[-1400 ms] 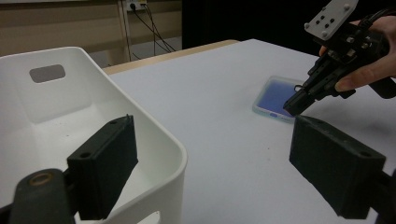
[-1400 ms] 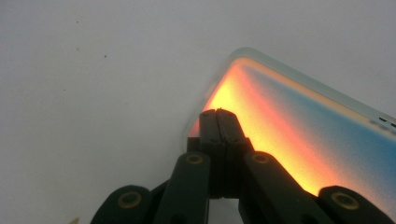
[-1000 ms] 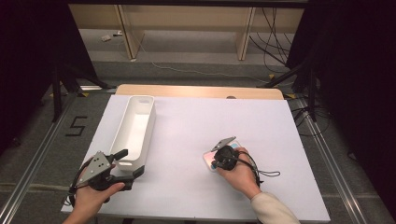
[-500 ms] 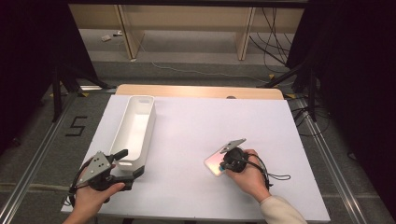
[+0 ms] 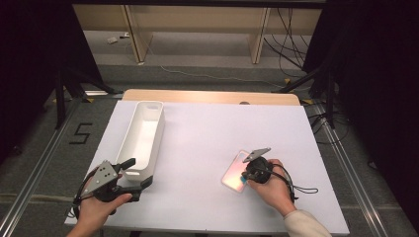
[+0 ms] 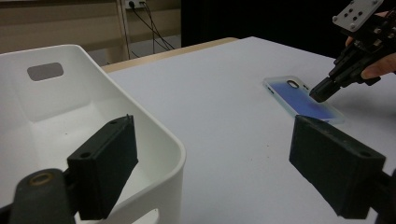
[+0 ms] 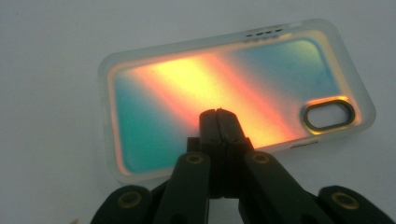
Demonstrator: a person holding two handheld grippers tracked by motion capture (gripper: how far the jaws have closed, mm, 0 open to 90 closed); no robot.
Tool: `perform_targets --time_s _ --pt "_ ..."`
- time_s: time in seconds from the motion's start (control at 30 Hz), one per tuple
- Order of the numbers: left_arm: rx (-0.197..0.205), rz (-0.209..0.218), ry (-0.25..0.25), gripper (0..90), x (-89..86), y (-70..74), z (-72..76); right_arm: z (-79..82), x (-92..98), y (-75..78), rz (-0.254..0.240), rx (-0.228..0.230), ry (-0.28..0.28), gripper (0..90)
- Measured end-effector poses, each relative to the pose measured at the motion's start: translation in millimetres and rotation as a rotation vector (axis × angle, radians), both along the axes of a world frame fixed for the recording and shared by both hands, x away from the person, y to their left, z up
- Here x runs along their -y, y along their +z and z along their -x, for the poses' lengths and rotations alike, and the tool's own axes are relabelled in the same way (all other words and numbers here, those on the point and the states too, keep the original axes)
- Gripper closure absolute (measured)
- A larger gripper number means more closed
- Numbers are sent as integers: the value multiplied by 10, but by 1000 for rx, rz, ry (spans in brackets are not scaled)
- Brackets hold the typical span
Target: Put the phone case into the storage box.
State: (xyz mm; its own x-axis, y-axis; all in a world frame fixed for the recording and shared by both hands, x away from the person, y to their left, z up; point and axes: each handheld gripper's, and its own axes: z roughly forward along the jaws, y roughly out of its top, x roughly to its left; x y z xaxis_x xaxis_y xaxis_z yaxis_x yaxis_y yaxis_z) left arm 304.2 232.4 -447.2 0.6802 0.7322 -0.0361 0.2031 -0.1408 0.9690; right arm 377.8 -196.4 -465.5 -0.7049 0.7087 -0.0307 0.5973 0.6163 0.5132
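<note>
1. From above, the right gripper (image 5: 245, 174) sits over the near edge of a phone case (image 5: 235, 171) that lies flat on the white table (image 5: 197, 148), right of the middle.
2. The right gripper view brings out the case's shimmer, orange across the middle and teal at both ends, with an oval camera cut-out at one end. The two black jaws are pressed together at their tips, nothing between them, with the tips over the case's near long edge.
3. The left gripper view shows the same case (image 6: 303, 100) as plain blue and frosted, with the right gripper's (image 6: 322, 90) closed tip down on it.
4. The left gripper (image 5: 135, 173) rests at the near end of a long white bin (image 5: 143, 136). Its jaws stand wide apart, holding nothing; one hangs over the bin's rim (image 6: 140, 116).
</note>
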Motion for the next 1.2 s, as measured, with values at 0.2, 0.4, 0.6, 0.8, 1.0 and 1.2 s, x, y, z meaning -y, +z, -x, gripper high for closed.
perform_targets --time_s 0.2,0.4,0.6,0.8,1.0,1.2 --pt "9 -17 0 144 -7 7 -6 -3 76 4 1 12 -5 900" --pt "6 -12 1 144 -4 5 -5 0 125 9 2 10 -21 900" --pt "10 -19 -1 144 -7 7 -6 -16 180 11 7 19 -15 900" --pt "7 -8 -3 144 -2 3 -6 -21 190 9 13 19 -23 900" --pt "5 -5 -3 145 -1 2 -4 -30 199 0 4 28 -20 900" --pt "5 -4 -3 145 -2 2 -3 -25 224 31 -24 43 -36 900"
